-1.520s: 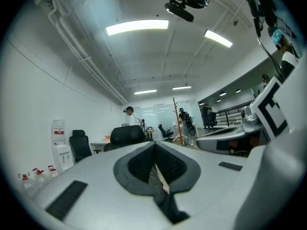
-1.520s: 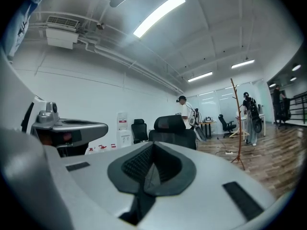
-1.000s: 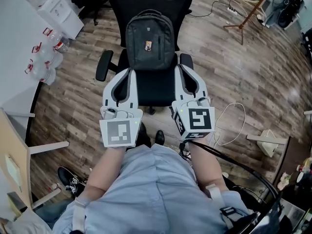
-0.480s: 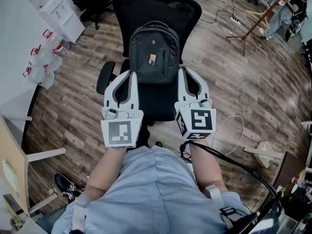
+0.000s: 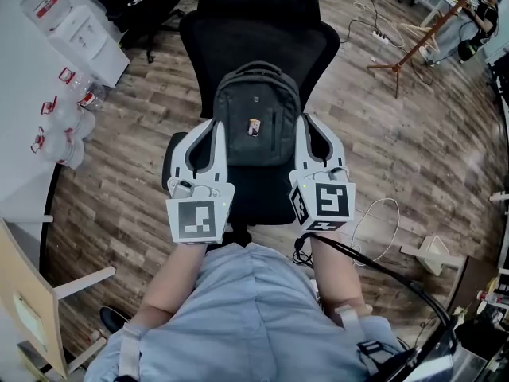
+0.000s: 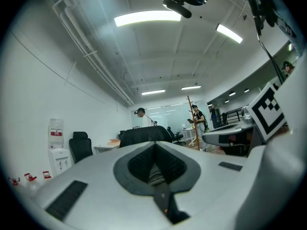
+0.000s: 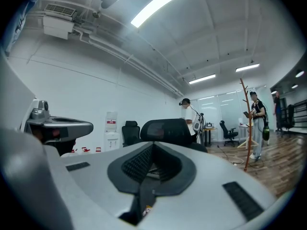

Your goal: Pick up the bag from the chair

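Note:
A dark grey backpack [image 5: 256,116] stands upright on the seat of a black office chair [image 5: 253,38], leaning against its backrest. My left gripper [image 5: 213,126] reaches over the seat beside the backpack's left side, its jaws shut and empty. At the backpack's right side my right gripper [image 5: 305,122] is likewise shut with nothing held. Both point level toward the chair back. In the left gripper view the shut jaws [image 6: 154,150] fill the lower frame, with the chair's headrest [image 6: 144,135] just above them. The right gripper view shows its shut jaws [image 7: 152,150] below the same headrest [image 7: 165,130].
A water dispenser [image 5: 83,30] and several bottles [image 5: 60,126] stand by the wall at left. A second black chair [image 5: 131,2] is behind. A wooden coat stand [image 5: 413,42] rises at the right. White cable [image 5: 374,221] lies on the wood floor. People stand far off by desks.
Both grippers have advanced toward the chair, from in front of the seat to either side of the backpack. The chair and backpack sit closer and lower in the head view. Jaws stayed shut.

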`<control>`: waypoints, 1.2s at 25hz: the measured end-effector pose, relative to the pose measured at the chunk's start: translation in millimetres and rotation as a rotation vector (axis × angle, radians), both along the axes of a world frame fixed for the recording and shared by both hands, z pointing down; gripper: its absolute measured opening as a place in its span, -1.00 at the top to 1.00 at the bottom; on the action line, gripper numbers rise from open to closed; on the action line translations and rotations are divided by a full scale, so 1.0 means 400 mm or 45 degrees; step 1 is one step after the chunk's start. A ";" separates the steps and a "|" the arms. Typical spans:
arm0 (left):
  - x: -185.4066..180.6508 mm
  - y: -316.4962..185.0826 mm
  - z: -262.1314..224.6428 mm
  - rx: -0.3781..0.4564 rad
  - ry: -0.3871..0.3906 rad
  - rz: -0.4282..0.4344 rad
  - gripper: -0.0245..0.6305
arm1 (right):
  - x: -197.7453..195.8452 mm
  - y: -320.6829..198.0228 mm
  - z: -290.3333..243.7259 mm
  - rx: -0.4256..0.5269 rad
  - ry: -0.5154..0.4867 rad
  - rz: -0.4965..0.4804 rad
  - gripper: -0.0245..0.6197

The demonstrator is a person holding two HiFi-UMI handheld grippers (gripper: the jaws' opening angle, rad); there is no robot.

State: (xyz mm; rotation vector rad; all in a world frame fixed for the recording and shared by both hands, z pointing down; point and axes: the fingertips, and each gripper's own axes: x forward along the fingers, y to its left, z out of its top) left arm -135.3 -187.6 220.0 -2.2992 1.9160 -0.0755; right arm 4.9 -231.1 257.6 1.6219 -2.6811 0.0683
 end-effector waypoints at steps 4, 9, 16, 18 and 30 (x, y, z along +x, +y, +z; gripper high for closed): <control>-0.044 -0.061 0.003 -0.009 0.031 0.043 0.92 | -0.030 -0.051 -0.006 0.007 0.020 0.058 0.92; -0.079 -0.125 0.017 -0.035 0.045 0.054 0.92 | -0.038 -0.098 -0.008 -0.001 0.036 0.097 0.92; -0.046 -0.168 0.093 -0.114 0.018 0.061 0.92 | 0.015 -0.146 0.061 -0.057 0.039 0.115 0.92; -0.038 -0.179 0.110 -0.128 0.015 0.054 0.92 | 0.023 -0.156 0.085 -0.082 0.044 0.107 0.92; -0.056 -0.226 0.259 -0.273 -0.003 0.011 0.92 | 0.049 -0.194 0.244 -0.247 0.085 0.086 0.92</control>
